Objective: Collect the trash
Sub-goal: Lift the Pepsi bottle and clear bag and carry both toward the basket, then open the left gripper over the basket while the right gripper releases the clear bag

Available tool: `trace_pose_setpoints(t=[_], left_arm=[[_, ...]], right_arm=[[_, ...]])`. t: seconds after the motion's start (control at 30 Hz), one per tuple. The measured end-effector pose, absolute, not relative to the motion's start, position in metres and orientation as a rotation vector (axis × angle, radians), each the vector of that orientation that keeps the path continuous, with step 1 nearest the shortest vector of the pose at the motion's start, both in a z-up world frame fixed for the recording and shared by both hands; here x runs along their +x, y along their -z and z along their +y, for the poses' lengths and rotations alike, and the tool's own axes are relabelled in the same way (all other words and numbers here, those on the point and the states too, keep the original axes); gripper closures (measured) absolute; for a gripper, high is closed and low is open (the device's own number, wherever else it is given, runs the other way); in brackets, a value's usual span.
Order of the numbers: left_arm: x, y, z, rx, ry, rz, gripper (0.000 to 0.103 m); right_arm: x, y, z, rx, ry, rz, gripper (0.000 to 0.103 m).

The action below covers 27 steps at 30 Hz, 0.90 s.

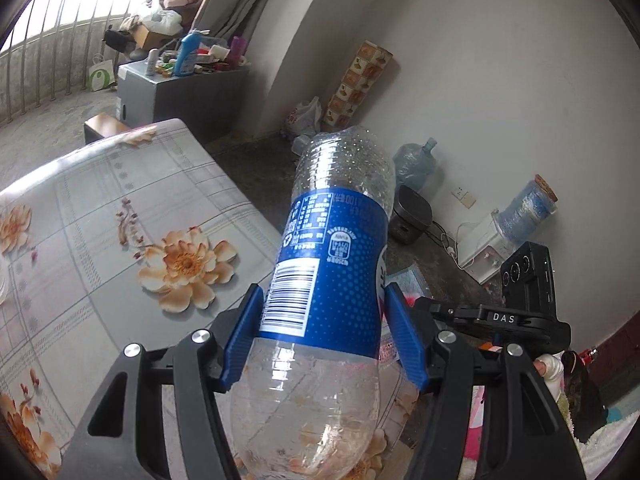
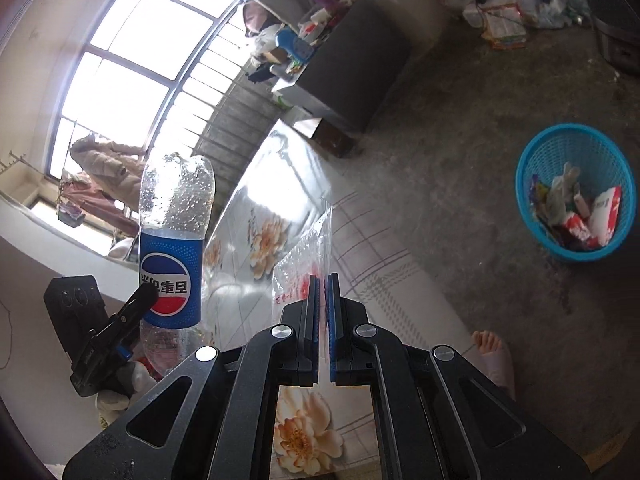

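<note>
Left wrist view: my left gripper (image 1: 322, 336) clamps the bottle (image 1: 328, 272) at frame centre; smooth plastic could slip.

Right wrist view: my right gripper (image 2: 322, 300), closed, pinches a clear plastic bag (image 2: 304, 256); basket (image 2: 536, 152) at right, so a drop could miss.

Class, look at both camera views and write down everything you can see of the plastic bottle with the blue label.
The plastic bottle is clear, ribbed and apparently empty, with droplets inside. A blue label wraps its middle, showing a barcode on one side and a red, white and blue round logo on the other. The left gripper is shut on it, blue fingers pressing the label from both sides. It is held off the flowered table, inverted, its base pointing away from the gripper. No cap is visible.
</note>
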State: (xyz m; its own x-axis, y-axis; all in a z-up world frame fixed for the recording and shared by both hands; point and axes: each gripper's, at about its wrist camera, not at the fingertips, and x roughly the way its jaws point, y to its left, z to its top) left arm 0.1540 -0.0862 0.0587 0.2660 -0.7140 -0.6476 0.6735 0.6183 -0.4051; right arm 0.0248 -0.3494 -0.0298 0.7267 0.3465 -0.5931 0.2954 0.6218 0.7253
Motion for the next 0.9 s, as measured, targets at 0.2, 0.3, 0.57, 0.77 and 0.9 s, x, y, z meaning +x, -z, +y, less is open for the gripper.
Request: trace_pose_setpoints(t=[0.2,0.3,0.57,0.77,0.9], left_arm=[[0.174,-0.053,-0.198,0.034,1.087,1.013,0.042],[0.183,-0.032,-0.261,0.076,1.166,1.122,0.042],[0.191,0.053,-0.407,0.313,1.164,1.288,0.041],[0.186,0.104,-0.469,0.382,1.148,1.271,0.025],[0.182,0.1,-0.463,0.371,1.166,1.266,0.025]], right_arm=[[-0.023,0.047,-0.432,1.053,0.2,0.687,0.101],[-0.035,0.066,-0.464,1.103,0.327,0.688,0.101],[-0.023,0.144,-0.535,1.259,0.539,0.719,0.097],[-0.016,0.234,-0.58,1.323,0.743,0.806,0.054],[-0.033,0.25,-0.58,1.386,0.772,0.783,0.054]])
